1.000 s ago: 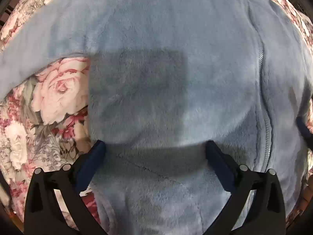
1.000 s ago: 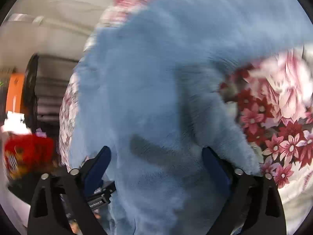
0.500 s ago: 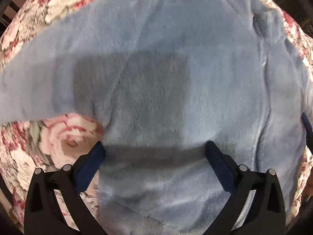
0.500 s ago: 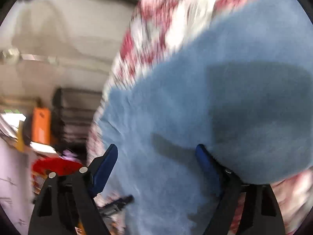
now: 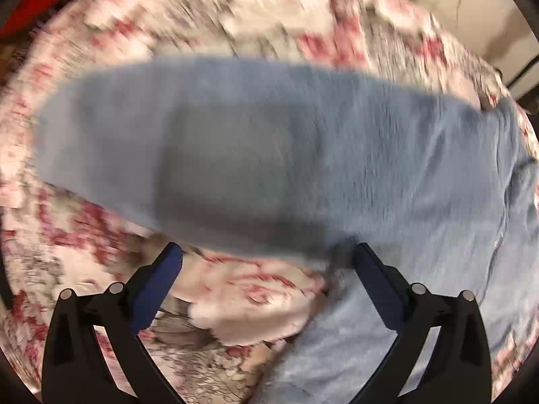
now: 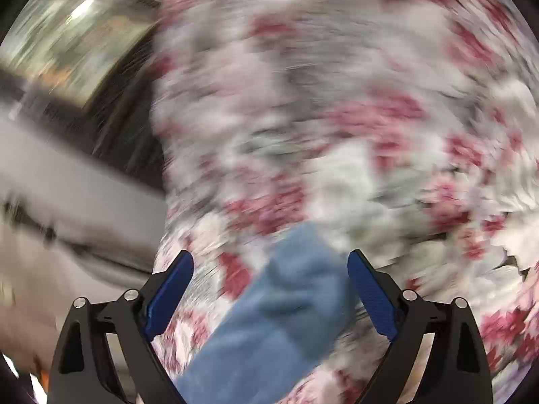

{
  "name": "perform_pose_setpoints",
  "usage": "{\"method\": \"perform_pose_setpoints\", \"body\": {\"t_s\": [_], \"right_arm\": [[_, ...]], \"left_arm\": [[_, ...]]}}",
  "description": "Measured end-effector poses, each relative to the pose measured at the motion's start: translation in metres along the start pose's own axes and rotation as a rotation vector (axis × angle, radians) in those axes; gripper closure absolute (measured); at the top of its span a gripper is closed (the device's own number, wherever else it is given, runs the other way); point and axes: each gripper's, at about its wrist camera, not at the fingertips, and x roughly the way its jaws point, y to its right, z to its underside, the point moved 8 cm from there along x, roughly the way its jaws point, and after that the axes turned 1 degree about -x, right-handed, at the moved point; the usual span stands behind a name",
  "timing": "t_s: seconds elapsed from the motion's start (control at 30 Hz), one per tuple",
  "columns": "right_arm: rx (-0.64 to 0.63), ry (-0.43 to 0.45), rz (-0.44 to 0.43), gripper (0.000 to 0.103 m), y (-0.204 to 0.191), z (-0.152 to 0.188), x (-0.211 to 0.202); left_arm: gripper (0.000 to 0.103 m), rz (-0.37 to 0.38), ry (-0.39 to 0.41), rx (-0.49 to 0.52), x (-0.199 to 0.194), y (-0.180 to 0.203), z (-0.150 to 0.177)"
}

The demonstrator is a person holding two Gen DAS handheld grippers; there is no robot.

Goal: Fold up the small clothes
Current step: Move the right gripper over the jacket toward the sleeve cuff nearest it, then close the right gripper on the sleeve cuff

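Note:
A light blue fleece garment (image 5: 337, 155) with a zipper lies spread on the floral bedspread (image 5: 235, 13). One sleeve stretches to the left across the left wrist view. My left gripper (image 5: 267, 259) is open and empty, just above the sleeve's lower edge and the cloth beside it. In the right wrist view, which is blurred, a blue sleeve end (image 6: 279, 316) lies between the fingers of my right gripper (image 6: 269, 266). That gripper is open and the pads stand apart from the cloth.
The floral bedspread (image 6: 337, 118) fills most of both views. The bed's left edge, a grey surface (image 6: 67, 188) and dark furniture show blurred at the left of the right wrist view. A pale wall (image 5: 471, 6) shows at top right.
Both grippers have pulled back from the garment. The left view now shows the sleeve and bare bedspread. The right gripper has swung fast from the garment body to the sleeve end.

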Motion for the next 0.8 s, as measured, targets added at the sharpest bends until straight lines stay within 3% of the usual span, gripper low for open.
{"method": "perform_pose_setpoints", "body": {"t_s": [0.07, 0.13, 0.2, 0.3, 0.37, 0.43, 0.53, 0.57, 0.67, 0.73, 0.77, 0.8], "right_arm": [[-0.111, -0.136, -0.126, 0.005, -0.042, 0.029, 0.016], [-0.209, -0.290, -0.241, 0.005, -0.083, 0.075, 0.031], [-0.287, -0.435, -0.330, 0.005, -0.110, 0.130, 0.042], [-0.321, -0.647, -0.380, 0.004, -0.119, 0.186, 0.061], [-0.313, -0.711, -0.334, 0.004, -0.108, 0.200, 0.075], [-0.286, -0.704, -0.276, 0.004, -0.091, 0.194, 0.084], [-0.088, -0.623, -0.250, 0.004, -0.055, 0.153, 0.089], [0.031, -0.586, -0.257, 0.004, -0.039, 0.135, 0.090], [0.241, -0.458, -0.220, 0.005, 0.001, 0.091, 0.083], [0.271, -0.324, -0.160, 0.005, 0.021, 0.058, 0.067], [0.263, -0.273, -0.134, 0.005, 0.031, 0.049, 0.060], [0.248, -0.220, -0.115, 0.005, 0.034, 0.036, 0.050]], "left_arm": [[0.005, -0.026, 0.064, 0.045, -0.018, 0.013, -0.002], [0.005, 0.097, 0.090, 0.115, -0.031, 0.047, -0.006], [0.005, 0.113, 0.088, 0.171, -0.029, 0.067, -0.004], [0.004, 0.052, 0.047, 0.192, -0.012, 0.082, 0.000], [0.004, 0.104, -0.005, 0.158, 0.006, 0.083, 0.007], [0.004, 0.196, -0.026, 0.069, 0.006, 0.080, -0.005], [0.004, 0.212, -0.011, -0.037, -0.002, 0.070, -0.023], [0.004, 0.192, -0.005, -0.082, -0.003, 0.063, -0.028], [0.004, 0.068, -0.002, -0.159, -0.002, 0.046, -0.035], [0.004, -0.196, -0.018, -0.208, -0.006, 0.026, -0.033], [0.004, -0.228, -0.022, -0.224, -0.010, 0.025, -0.032], [0.005, -0.210, -0.029, -0.255, -0.016, 0.032, -0.033]]}}
